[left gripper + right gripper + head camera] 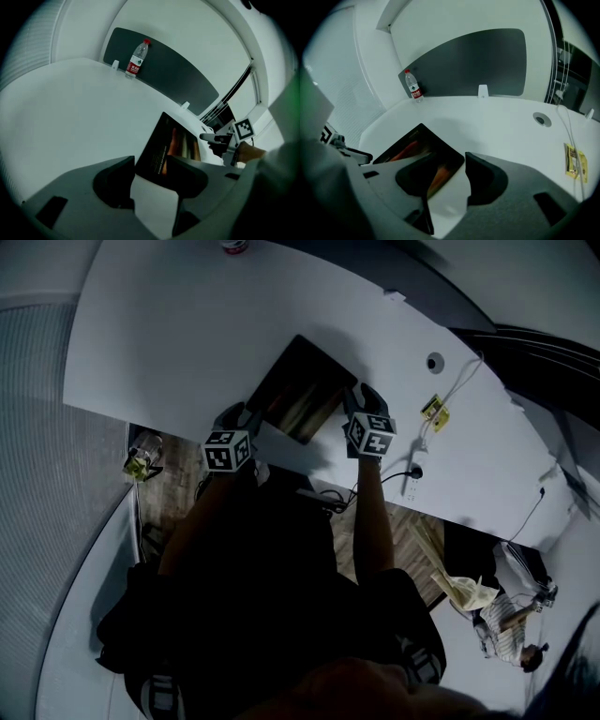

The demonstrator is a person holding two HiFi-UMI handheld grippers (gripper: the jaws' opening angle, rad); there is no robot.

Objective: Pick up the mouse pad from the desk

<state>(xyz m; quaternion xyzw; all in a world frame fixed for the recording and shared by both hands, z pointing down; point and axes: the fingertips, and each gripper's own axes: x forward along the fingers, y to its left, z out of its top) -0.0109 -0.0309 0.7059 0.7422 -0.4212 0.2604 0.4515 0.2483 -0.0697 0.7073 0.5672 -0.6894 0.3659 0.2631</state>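
"Where's the dark rectangular mouse pad (pixel 302 390)?"
"Flat on the white desk (pixel 187 324). Left gripper (pixel 242 420) at its eight o'clock, right gripper (pixel 360 401) at four."
"Gripping it?"
"No. Both released, jaws apart."

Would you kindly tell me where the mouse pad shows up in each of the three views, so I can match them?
Head view: the mouse pad lies at upper centre on the desk.
Left gripper view: lower centre-right, one corner seen between the jaws.
Right gripper view: lower centre-left, partly behind one jaw.
Shared landmark: the water bottle at the desk's far edge.
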